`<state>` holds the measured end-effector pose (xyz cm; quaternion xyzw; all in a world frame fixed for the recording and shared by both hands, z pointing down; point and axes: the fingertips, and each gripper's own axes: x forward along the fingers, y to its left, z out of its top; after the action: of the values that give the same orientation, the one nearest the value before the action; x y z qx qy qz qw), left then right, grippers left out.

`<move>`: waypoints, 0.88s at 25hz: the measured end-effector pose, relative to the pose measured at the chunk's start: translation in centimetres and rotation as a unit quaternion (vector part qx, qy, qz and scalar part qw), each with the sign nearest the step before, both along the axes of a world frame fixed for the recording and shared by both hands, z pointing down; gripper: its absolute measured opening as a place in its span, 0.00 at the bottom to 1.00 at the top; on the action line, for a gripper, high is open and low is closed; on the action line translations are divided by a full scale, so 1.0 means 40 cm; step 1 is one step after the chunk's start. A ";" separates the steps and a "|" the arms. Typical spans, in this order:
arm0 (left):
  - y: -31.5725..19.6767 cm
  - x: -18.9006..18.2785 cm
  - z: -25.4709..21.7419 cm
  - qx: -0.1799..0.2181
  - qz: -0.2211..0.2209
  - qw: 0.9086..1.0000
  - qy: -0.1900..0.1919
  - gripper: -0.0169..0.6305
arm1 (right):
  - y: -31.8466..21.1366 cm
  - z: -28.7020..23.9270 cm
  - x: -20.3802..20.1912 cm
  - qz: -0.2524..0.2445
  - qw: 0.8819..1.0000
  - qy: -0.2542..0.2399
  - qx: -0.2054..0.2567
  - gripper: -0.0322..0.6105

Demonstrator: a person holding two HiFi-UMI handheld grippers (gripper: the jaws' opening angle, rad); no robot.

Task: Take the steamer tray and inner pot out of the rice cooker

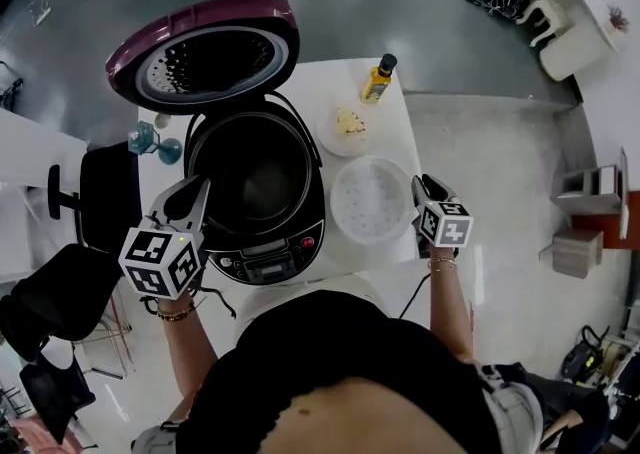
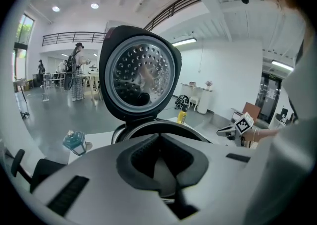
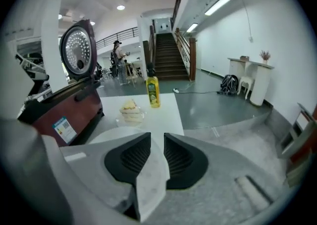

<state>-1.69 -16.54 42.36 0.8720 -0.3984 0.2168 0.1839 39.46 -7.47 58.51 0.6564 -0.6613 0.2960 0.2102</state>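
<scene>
The rice cooker (image 1: 265,260) stands open on the white table, its maroon lid (image 1: 205,52) tipped back. Its dark inner pot (image 1: 255,177) sits inside. The white perforated steamer tray (image 1: 372,200) lies flat on the table just right of the cooker. My right gripper (image 1: 420,188) is at the tray's right edge. In the right gripper view, my right gripper (image 3: 157,137) has its jaws slightly apart, with the tray's white rim (image 3: 109,134) between them. My left gripper (image 1: 195,192) hovers shut and empty by the cooker's left rim. In the left gripper view, my left gripper (image 2: 158,137) points at the pot rim (image 2: 148,126).
A yellow oil bottle (image 1: 378,79) and a small plate of food (image 1: 347,127) stand behind the tray. A blue glass ornament (image 1: 150,142) sits left of the cooker. A black chair (image 1: 105,192) is off the table's left side. The table's right edge runs close beside the tray.
</scene>
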 end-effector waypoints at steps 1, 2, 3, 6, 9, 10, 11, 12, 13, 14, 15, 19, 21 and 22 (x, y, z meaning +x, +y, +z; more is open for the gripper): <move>0.000 -0.005 0.001 0.001 -0.003 1.000 -0.003 0.04 | -0.020 -0.037 -0.024 -0.018 1.000 0.004 0.015 0.15; 0.000 -0.009 0.002 0.001 -0.006 1.000 -0.004 0.04 | -0.041 -0.075 -0.053 -0.039 0.999 0.007 0.031 0.15; 0.000 -0.012 0.000 0.002 -0.008 1.000 -0.004 0.04 | -0.062 -0.114 -0.087 -0.062 0.997 0.009 0.046 0.15; -0.002 -0.025 -0.009 0.011 -0.015 1.000 -0.009 0.04 | -0.120 -0.222 -0.197 -0.124 0.988 0.019 0.089 0.15; -0.007 -0.056 0.003 0.022 -0.027 0.998 -0.050 0.04 | -0.171 -0.310 -0.321 -0.185 0.975 0.022 0.124 0.15; -0.008 -0.067 0.010 0.024 -0.030 0.997 -0.066 0.04 | -0.185 -0.334 -0.367 -0.206 0.969 0.025 0.132 0.15; -0.008 -0.078 0.017 0.027 -0.033 0.996 -0.081 0.04 | -0.198 -0.355 -0.411 -0.228 0.963 0.032 0.138 0.15; -0.009 -0.086 0.021 0.031 -0.036 0.995 -0.093 0.04 | -0.209 -0.369 -0.451 -0.248 0.957 0.041 0.142 0.15; -0.011 -0.093 0.023 0.038 -0.040 0.993 -0.103 0.04 | -0.218 -0.379 -0.488 -0.266 0.952 0.051 0.143 0.15; -0.013 -0.097 0.023 0.045 -0.044 0.992 -0.111 0.04 | -0.226 -0.387 -0.523 -0.281 0.947 0.057 0.145 0.15; -0.015 -0.099 0.024 0.049 -0.045 0.991 -0.120 0.04 | -0.233 -0.393 -0.555 -0.293 0.943 0.059 0.145 0.15; -0.014 -0.096 0.053 0.047 -0.031 0.983 -0.173 0.05 | -0.247 -0.385 -0.632 -0.317 0.935 0.090 0.129 0.15; -0.015 -0.097 0.072 0.039 -0.023 0.979 -0.200 0.21 | -0.252 -0.369 -0.653 -0.332 0.929 0.123 0.110 0.16; -0.017 -0.097 0.083 0.034 -0.019 0.976 -0.213 0.25 | -0.255 -0.359 -0.662 -0.343 0.924 0.140 0.098 0.19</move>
<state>-5.57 -17.21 45.68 0.8041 -0.4518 0.3801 0.0695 12.97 -17.69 44.15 0.4415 -0.8355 0.0445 0.3243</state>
